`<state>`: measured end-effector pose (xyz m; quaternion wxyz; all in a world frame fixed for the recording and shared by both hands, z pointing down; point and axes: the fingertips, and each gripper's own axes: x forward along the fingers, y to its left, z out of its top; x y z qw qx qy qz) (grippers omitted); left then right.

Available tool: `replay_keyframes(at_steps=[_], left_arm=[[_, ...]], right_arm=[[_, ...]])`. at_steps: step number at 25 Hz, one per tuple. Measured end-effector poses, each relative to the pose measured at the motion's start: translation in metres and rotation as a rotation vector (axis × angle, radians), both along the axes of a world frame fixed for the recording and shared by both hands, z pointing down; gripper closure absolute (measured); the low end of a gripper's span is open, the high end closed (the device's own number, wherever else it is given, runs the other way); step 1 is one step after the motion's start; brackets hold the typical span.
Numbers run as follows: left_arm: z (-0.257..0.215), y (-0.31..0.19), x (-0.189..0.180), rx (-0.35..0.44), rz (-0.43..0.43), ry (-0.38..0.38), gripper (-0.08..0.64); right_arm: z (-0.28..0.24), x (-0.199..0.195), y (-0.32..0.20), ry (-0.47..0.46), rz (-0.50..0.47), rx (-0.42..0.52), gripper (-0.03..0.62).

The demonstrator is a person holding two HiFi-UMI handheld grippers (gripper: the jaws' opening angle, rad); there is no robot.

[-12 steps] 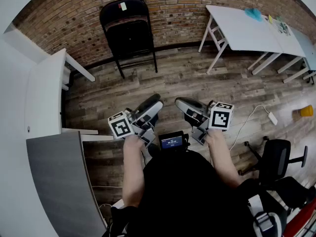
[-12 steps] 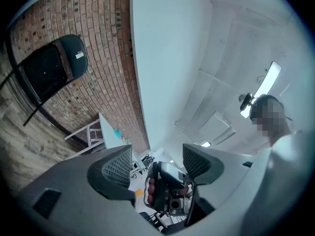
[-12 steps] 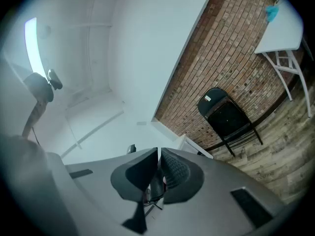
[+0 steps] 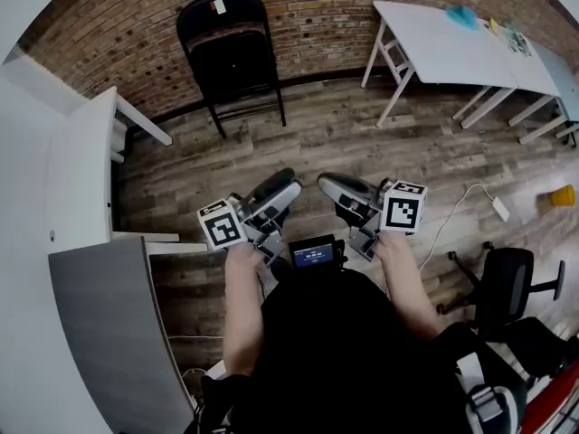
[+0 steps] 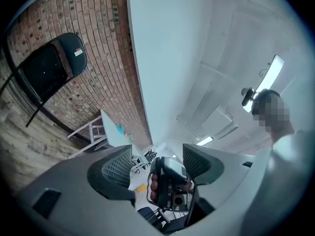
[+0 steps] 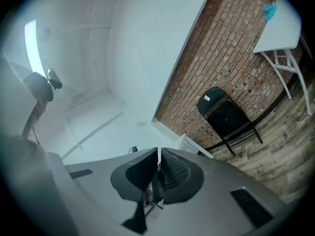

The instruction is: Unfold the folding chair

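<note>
A black folding chair (image 4: 231, 52) stands folded against the brick wall, well beyond both grippers. It also shows in the left gripper view (image 5: 47, 70) and in the right gripper view (image 6: 226, 114). My left gripper (image 4: 279, 186) is held at waist height in front of the person, open with nothing between its jaws (image 5: 156, 159). Through that gap I see only the right gripper, some way off in a hand. My right gripper (image 4: 333, 186) sits beside it, its pads (image 6: 158, 168) pressed together and holding nothing.
A white trestle table (image 4: 452, 48) stands at the back right. A white desk (image 4: 81, 170) and a grey panel (image 4: 109, 333) line the left side. A black office chair (image 4: 507, 283), a cable with a power strip (image 4: 498, 208) and a yellow object (image 4: 563, 194) lie on the right.
</note>
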<state>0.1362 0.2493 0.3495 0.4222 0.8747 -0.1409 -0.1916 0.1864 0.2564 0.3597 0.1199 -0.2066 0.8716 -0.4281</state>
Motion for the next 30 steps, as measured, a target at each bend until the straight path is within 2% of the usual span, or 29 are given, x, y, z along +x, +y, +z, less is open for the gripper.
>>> replay_keyframes(at_steps=[6, 13, 20, 30], left_arm=[[-0.002, -0.002, 0.018, 0.004, 0.012, -0.007, 0.210], [0.005, -0.012, 0.046, -0.012, 0.005, -0.048, 0.210], [0.013, -0.015, 0.065, -0.048, -0.051, -0.096, 0.210], [0.012, -0.020, 0.080, -0.062, -0.107, -0.168, 0.210]], right_arm=[[0.001, 0.017, -0.003, -0.023, 0.004, 0.000, 0.560], [0.004, 0.049, -0.013, -0.053, 0.022, -0.006, 0.558], [0.013, 0.086, -0.021, -0.106, 0.041, -0.017, 0.558], [0.010, 0.097, -0.022, -0.163, 0.027, -0.014, 0.557]])
